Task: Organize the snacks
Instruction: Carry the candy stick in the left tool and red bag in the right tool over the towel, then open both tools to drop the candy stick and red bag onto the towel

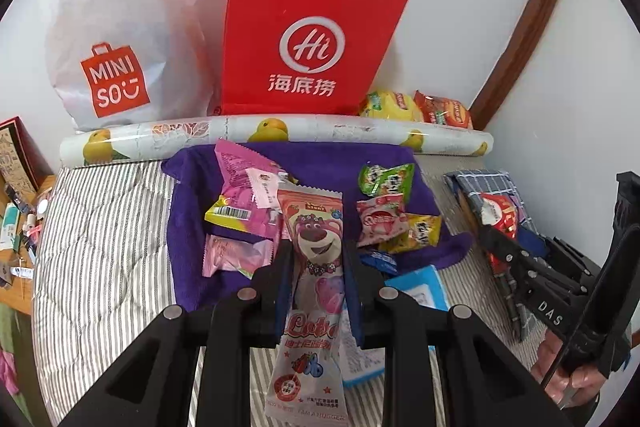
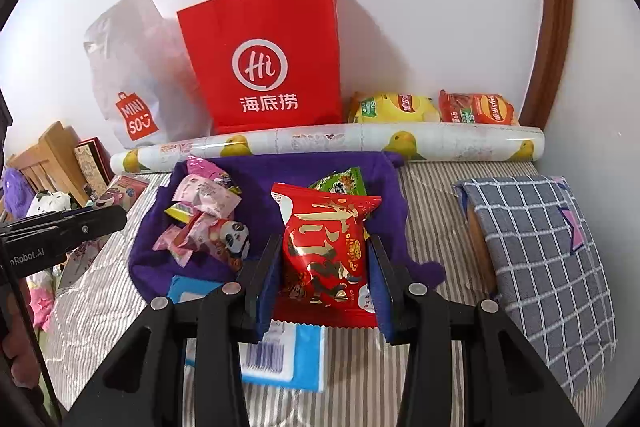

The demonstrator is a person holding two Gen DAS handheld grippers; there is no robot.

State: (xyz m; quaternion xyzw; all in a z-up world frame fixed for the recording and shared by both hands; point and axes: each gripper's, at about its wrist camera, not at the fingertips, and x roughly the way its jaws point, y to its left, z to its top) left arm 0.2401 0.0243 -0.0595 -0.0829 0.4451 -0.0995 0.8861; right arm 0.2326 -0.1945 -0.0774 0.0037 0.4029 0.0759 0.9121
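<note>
My left gripper (image 1: 318,255) is shut on a long pink Lotso bear candy pack (image 1: 316,267), held above the purple cloth (image 1: 192,227). My right gripper (image 2: 324,255) is shut on a red snack packet with gold lettering (image 2: 326,251), also over the purple cloth (image 2: 280,171). Several small snack packs lie on the cloth: pink ones (image 1: 244,203) at the left, green (image 1: 386,179), pink strawberry (image 1: 380,221) and yellow (image 1: 420,231) ones at the right. The right gripper with its red packet shows at the right of the left wrist view (image 1: 500,223).
A red paper bag (image 1: 308,35) and a white Miniso bag (image 1: 120,39) stand against the wall behind a rolled mat (image 1: 280,135). Yellow (image 2: 392,107) and orange (image 2: 476,109) chip bags lie behind the roll. A blue box (image 2: 288,355) lies on the striped bedding; a checked pillow (image 2: 540,259) lies right.
</note>
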